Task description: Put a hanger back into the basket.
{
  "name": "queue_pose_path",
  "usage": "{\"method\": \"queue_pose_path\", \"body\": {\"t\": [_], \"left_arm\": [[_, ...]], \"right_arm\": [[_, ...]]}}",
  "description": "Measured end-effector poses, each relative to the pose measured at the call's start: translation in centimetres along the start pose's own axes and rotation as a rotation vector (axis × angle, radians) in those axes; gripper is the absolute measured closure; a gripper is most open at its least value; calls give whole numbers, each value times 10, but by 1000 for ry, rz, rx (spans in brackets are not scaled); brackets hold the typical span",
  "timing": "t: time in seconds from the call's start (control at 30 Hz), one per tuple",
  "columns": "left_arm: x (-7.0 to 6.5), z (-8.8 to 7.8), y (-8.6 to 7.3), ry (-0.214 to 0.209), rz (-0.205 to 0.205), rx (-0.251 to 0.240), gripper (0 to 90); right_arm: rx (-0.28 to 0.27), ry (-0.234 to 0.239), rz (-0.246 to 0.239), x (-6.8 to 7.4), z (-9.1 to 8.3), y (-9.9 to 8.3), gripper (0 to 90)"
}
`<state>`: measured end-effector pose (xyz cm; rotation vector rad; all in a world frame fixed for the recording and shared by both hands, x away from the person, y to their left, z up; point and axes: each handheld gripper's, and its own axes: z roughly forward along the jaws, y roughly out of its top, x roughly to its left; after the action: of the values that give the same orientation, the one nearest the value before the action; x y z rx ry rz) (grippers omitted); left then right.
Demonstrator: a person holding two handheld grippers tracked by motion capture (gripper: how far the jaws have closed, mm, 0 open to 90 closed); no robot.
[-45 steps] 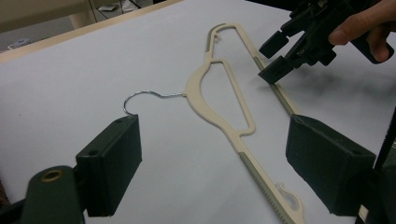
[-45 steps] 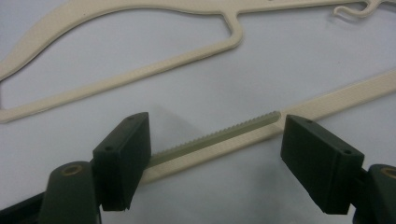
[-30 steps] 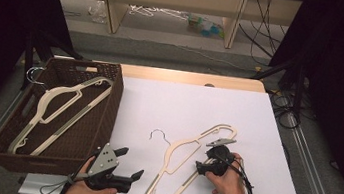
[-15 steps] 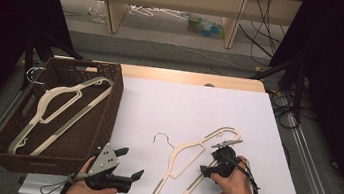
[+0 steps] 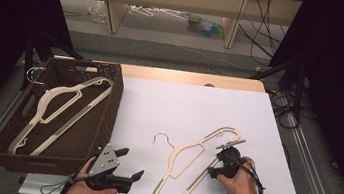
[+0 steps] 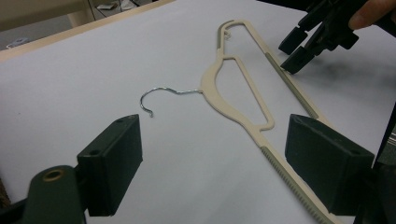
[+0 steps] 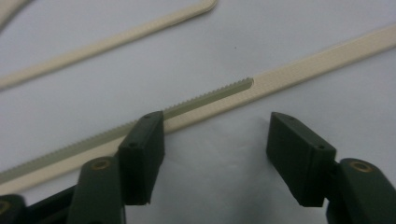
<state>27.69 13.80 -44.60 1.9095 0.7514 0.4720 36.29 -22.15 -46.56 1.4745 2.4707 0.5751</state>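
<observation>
At far left of the high view a brown basket (image 5: 10, 121) holds one hanger. At lower left the left hand-held gripper (image 5: 132, 165) hovers wide open and empty. On the white counter (image 5: 198, 110), lower centre, lies the cream hanger (image 5: 188, 152). It has shifted slightly. The right hand-held gripper (image 5: 214, 164), partly open, has just been closing beside its bar without gripping; pickup looks imminent.

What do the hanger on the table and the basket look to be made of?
Hanger: likely cream plastic, smooth and matte, with a ridged grey grip strip on the bar and a shiny wire hook, probably metal. Basket: dark brown woven weave, wicker or imitation.
</observation>
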Motion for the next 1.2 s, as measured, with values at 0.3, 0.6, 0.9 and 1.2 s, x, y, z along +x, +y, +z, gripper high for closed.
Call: {"method": "queue_pose_path", "body": {"t": [0.3, 0.6, 0.9, 1.2], "left_arm": [[-1, 1, 0, 2, 7, 2, 190], [-1, 1, 0, 3, 11, 0, 193], [-2, -1, 0, 4, 9, -3, 195], [-2, 0, 0, -4, 26, 4, 200]], "right_arm": [[-38, 15, 10, 18, 5, 10, 286], [40, -18, -32, 28, 9, 12, 272], [90, 41, -152, 10, 2, 11, 469], [70, 91, -149, -13, 0, 10, 702]]}}
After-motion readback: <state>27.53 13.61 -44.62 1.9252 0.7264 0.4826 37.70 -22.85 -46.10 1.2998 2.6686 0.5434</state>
